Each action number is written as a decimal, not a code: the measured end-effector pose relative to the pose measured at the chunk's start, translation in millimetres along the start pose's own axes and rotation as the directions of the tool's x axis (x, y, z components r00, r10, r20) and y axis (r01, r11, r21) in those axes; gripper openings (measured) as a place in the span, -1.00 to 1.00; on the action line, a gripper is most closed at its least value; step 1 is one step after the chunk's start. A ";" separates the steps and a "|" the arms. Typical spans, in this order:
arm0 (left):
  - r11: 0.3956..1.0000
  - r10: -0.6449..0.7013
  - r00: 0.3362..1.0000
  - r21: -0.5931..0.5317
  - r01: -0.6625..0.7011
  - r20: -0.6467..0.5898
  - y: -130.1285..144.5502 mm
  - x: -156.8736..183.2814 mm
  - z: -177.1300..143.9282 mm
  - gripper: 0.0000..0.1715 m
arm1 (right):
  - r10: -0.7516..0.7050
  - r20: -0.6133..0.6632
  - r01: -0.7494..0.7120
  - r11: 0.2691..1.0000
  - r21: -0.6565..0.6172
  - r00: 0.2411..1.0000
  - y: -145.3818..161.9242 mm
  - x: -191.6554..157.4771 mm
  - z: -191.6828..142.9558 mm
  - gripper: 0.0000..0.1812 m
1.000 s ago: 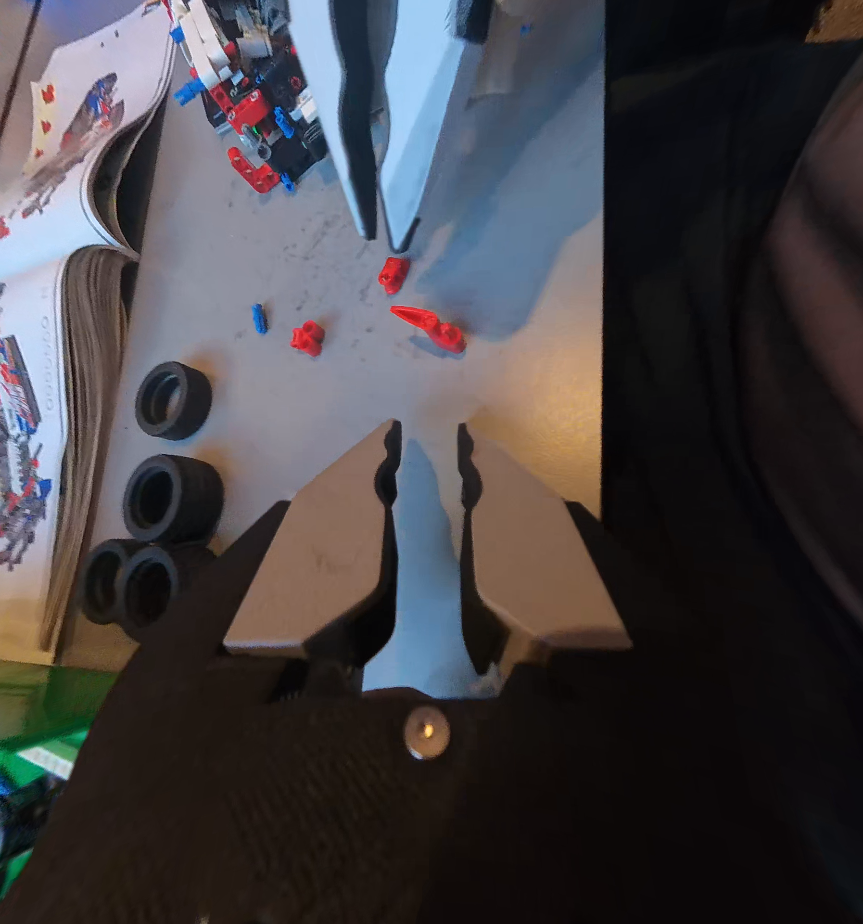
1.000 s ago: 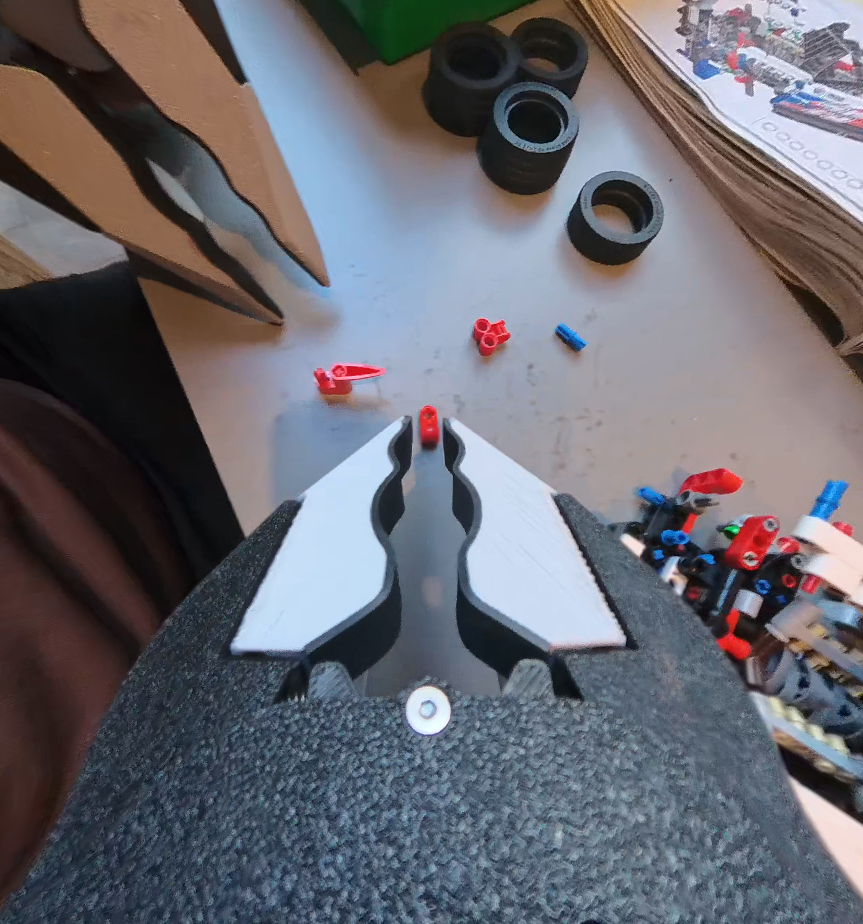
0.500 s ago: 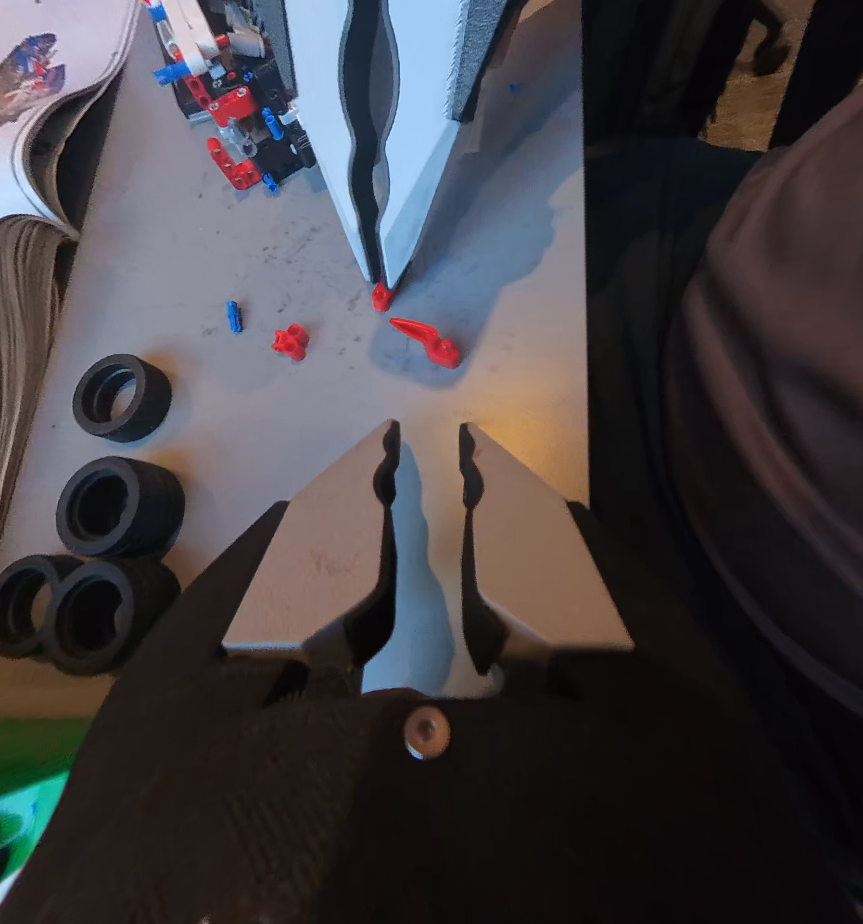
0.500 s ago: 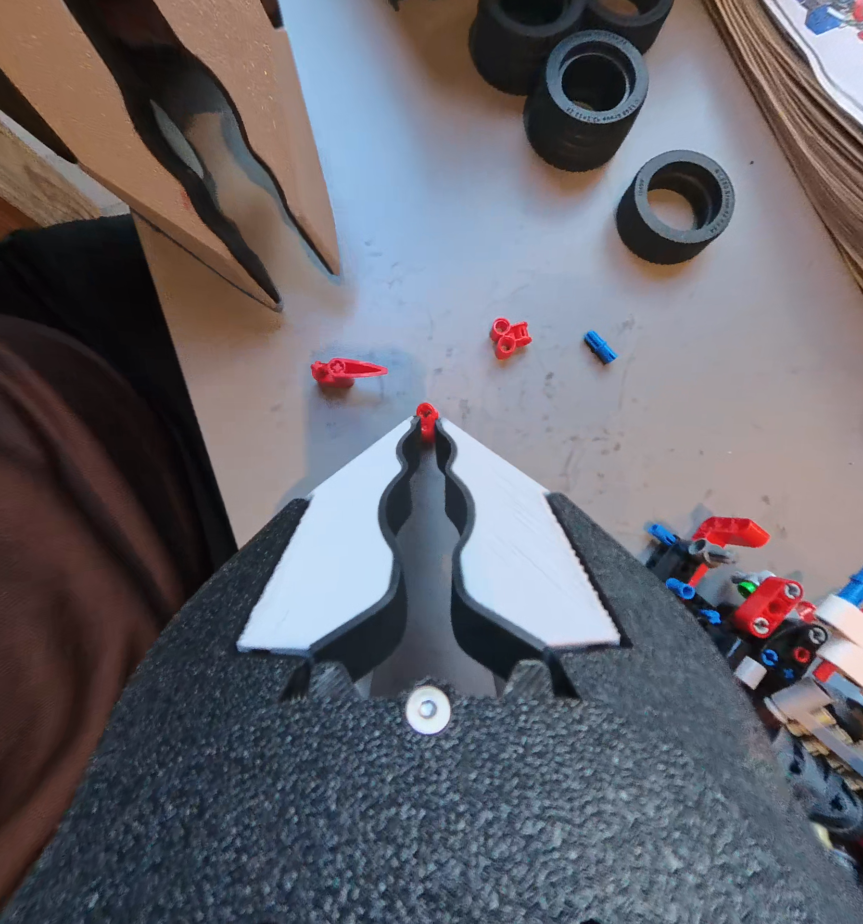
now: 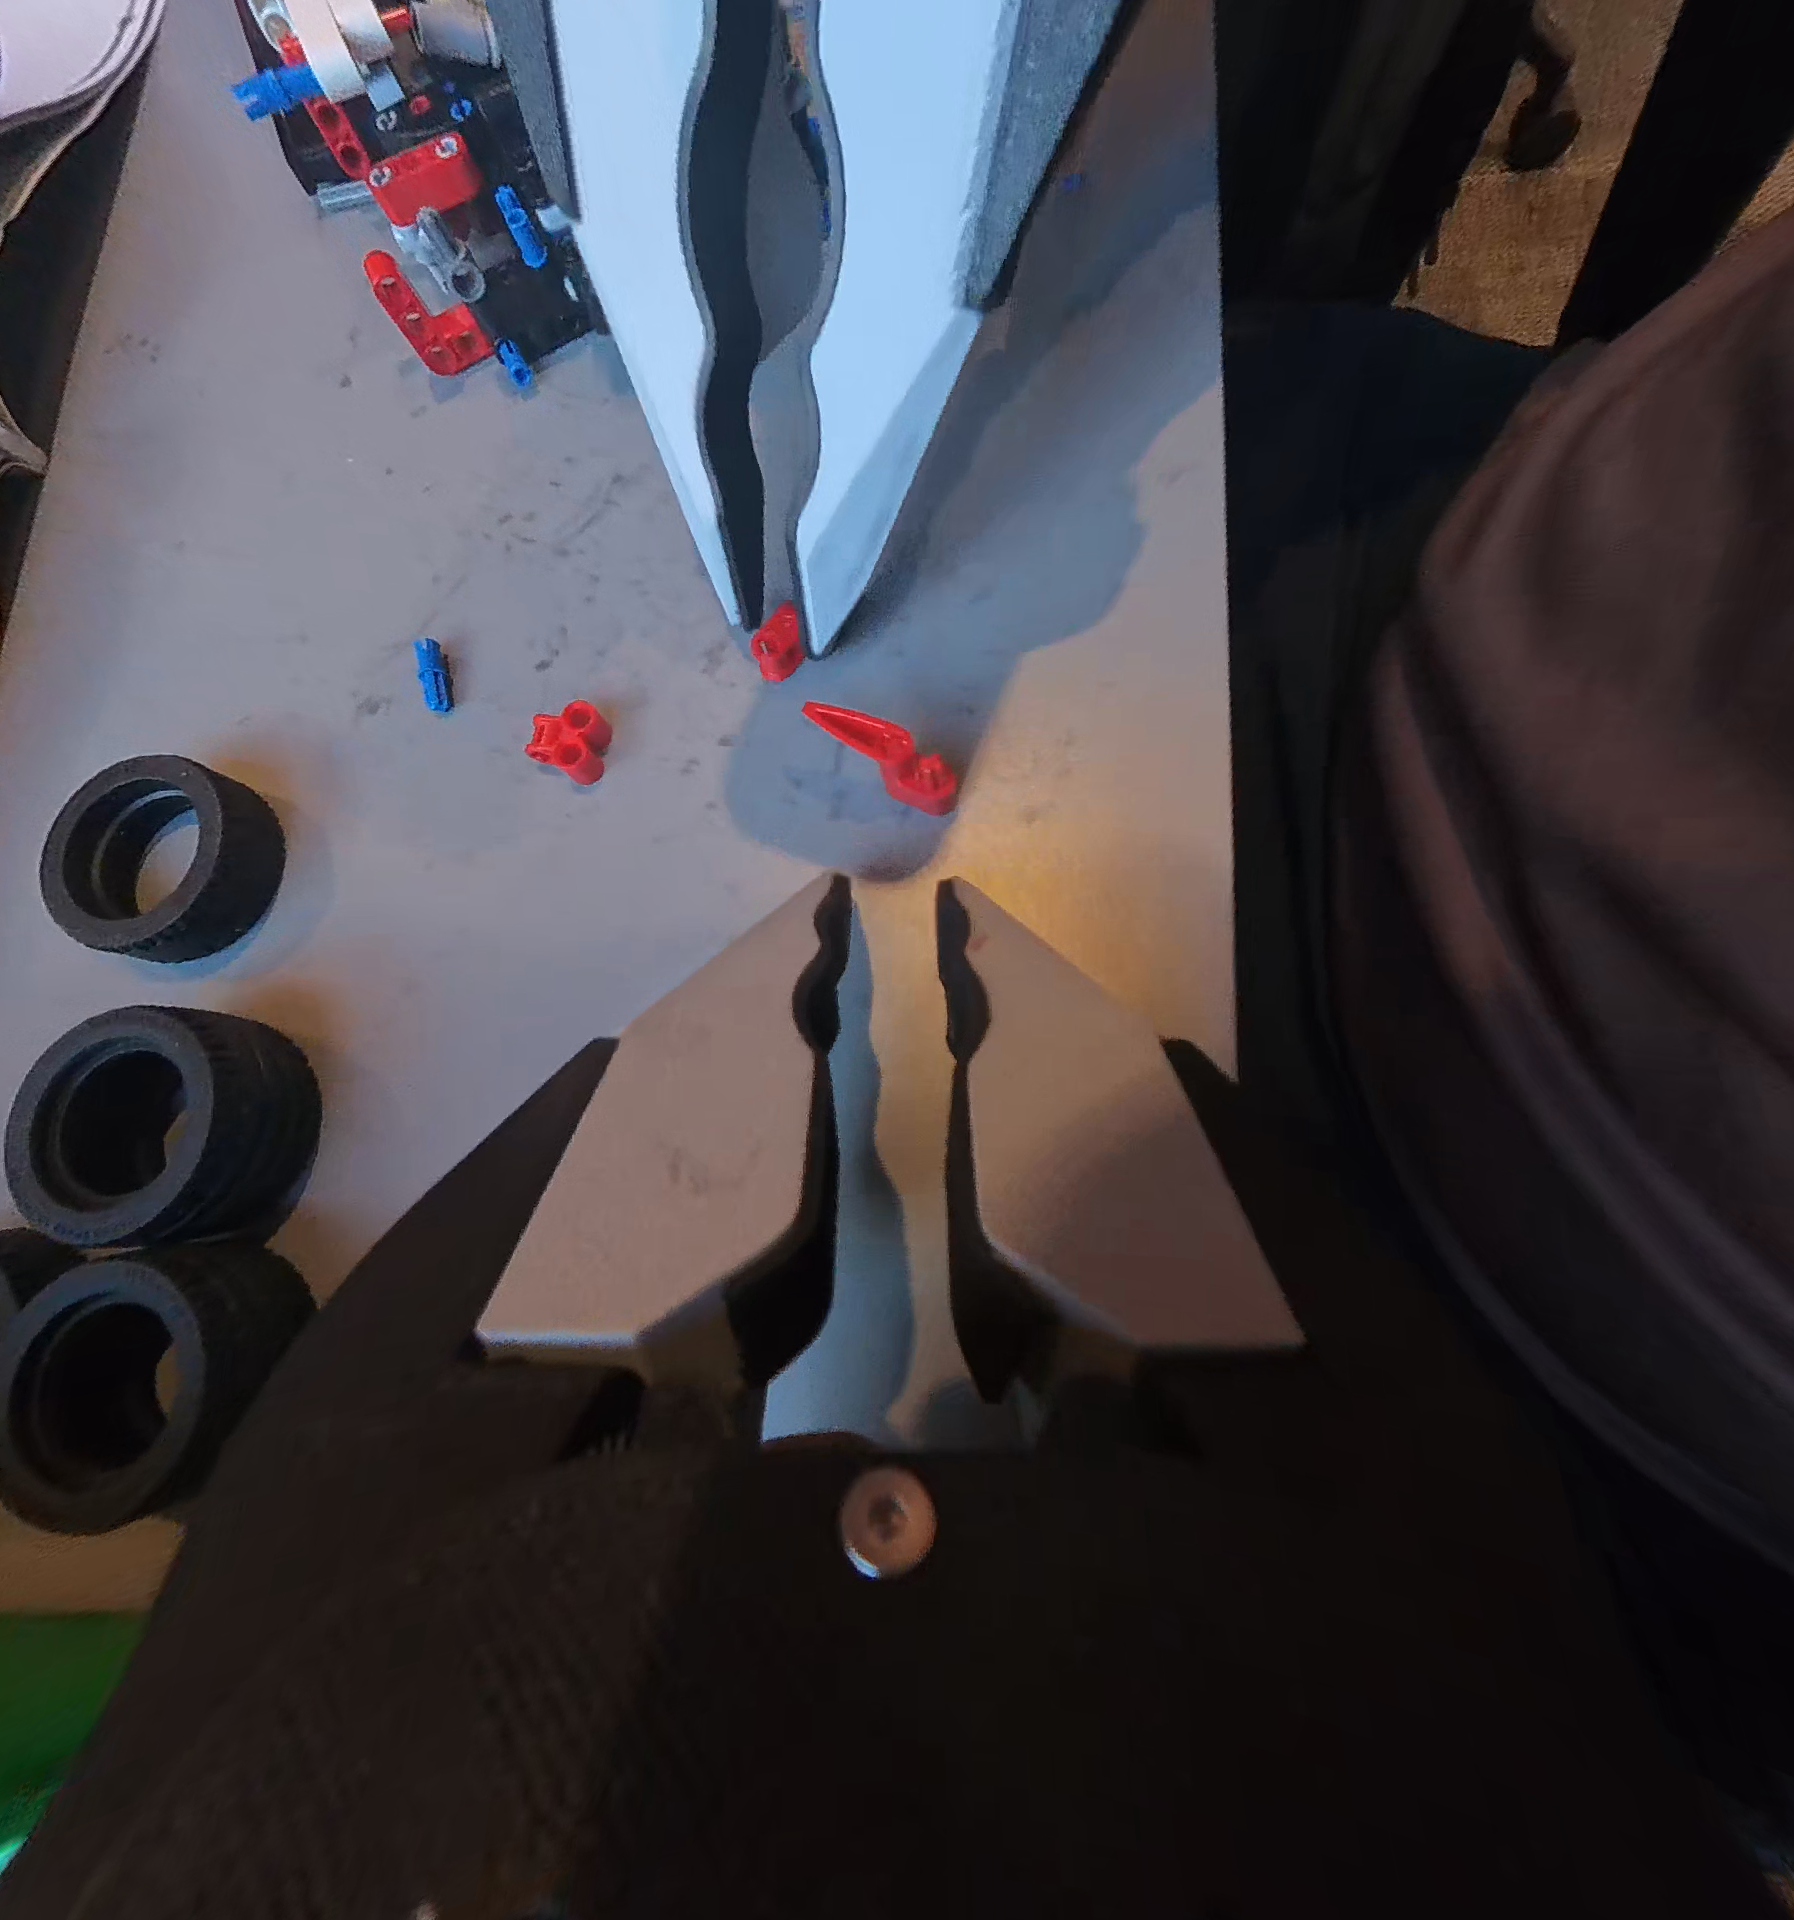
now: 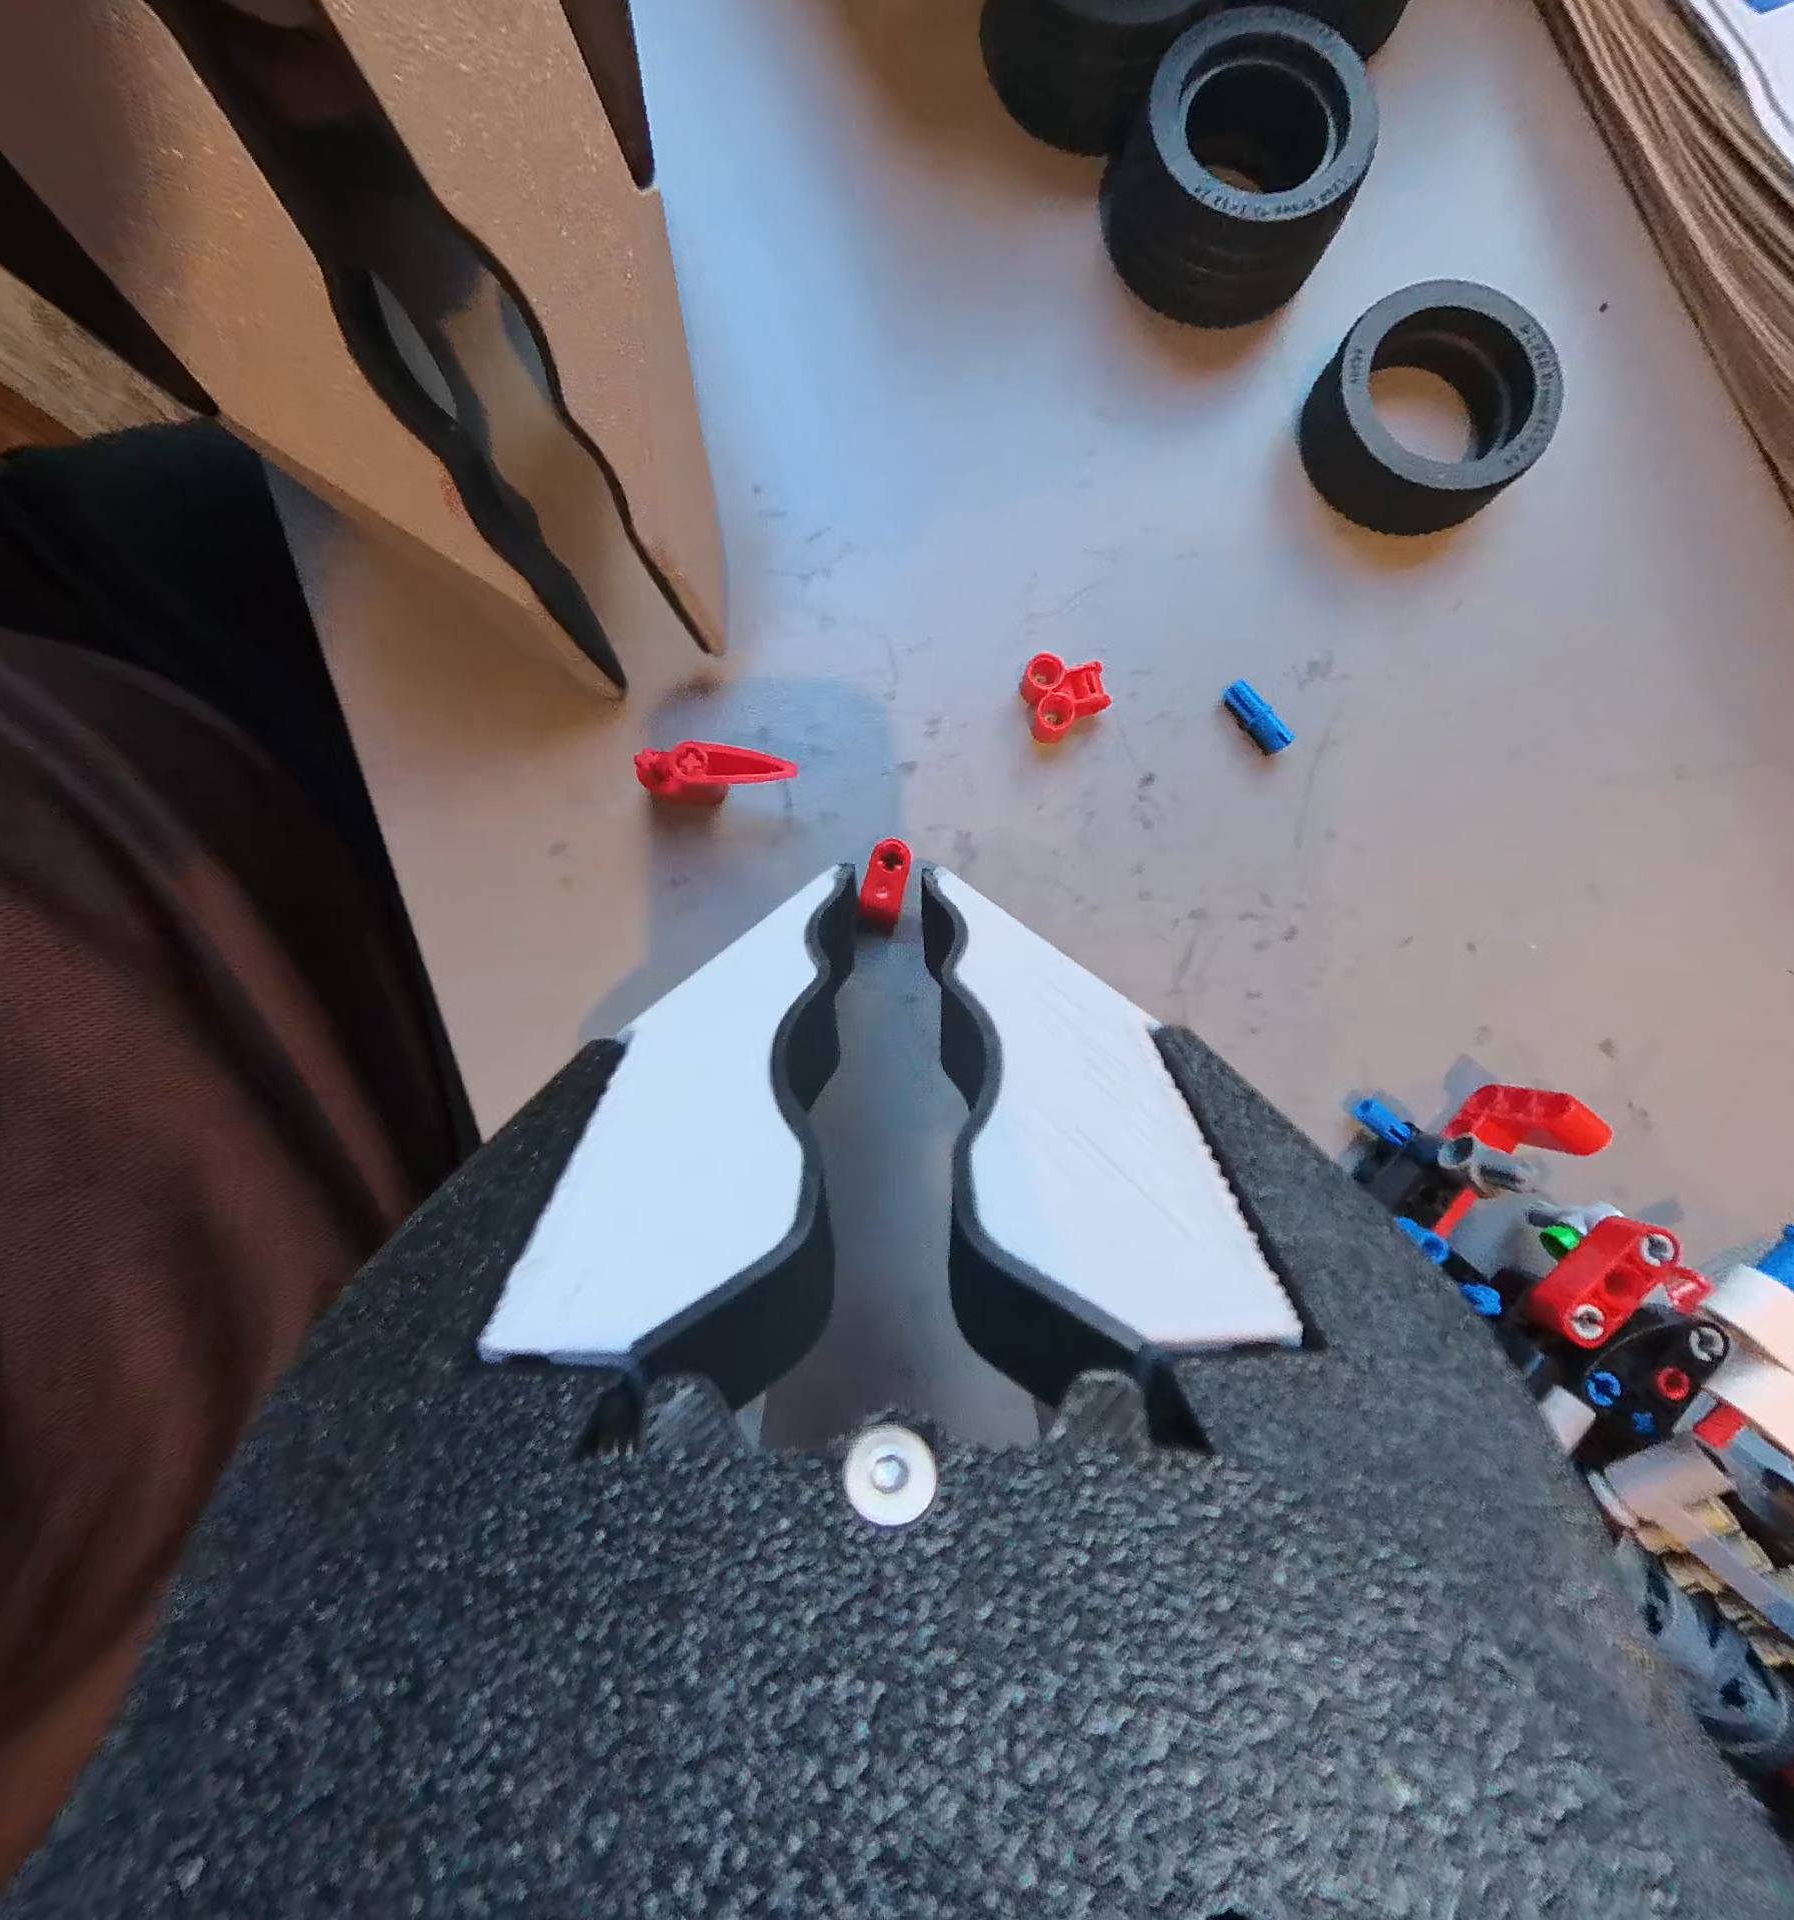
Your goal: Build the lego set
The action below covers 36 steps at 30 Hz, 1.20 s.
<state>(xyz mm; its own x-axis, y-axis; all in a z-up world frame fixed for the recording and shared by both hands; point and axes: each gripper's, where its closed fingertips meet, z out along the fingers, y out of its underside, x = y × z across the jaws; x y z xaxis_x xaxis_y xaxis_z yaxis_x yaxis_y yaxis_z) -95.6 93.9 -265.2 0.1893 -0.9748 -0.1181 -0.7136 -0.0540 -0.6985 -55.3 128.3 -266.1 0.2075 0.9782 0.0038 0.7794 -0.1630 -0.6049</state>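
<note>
The half-built model (image 6: pixel 1641 1320) sits at the right of the grey surface (image 6: pixel 1288 935), with the open instruction book (image 6: pixel 1745 177) beyond it. Four black tyres (image 6: pixel 1433 405) lie by the book. Four loose pieces lie near the surface's front edge: three red and one blue pin (image 6: pixel 1258 715). Half a second ago the right gripper (image 6: pixel 885 883) had its fingers pinched on the small red connector (image 6: pixel 884 881); now they stand slightly apart with the piece lying between the tips, so the grasp looks unsettled or released. The left gripper (image 5: pixel 891 883) hovers near the red pointed piece (image 5: pixel 877 753), fingers apart and empty.
</note>
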 end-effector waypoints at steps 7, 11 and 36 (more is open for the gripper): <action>0.999 -0.032 0.998 0.014 0.033 -0.059 -11.7 9.9 8.6 -0.87 | -0.020 0.026 0.018 0.999 0.045 0.999 -3.8 -7.6 -5.8 -0.92; 1.000 -0.028 0.997 0.009 0.028 -0.073 -15.9 15.1 15.7 -0.92 | -0.047 0.053 0.043 0.997 0.068 0.998 -4.2 -17.9 -14.8 -0.91; 0.987 -0.021 0.996 0.159 0.034 -0.082 -42.1 17.1 -0.5 -0.93 | -0.171 0.096 0.161 0.981 0.111 0.980 -19.7 -49.3 -21.7 -0.92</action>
<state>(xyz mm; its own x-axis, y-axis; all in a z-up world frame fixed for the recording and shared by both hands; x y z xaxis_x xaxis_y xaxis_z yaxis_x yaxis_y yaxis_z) -62.6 79.4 -237.5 0.1480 -0.9879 -0.0452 -0.5905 -0.0517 -0.8054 -68.0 80.5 -237.1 0.0131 0.9994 0.0309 0.7323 0.0115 -0.6809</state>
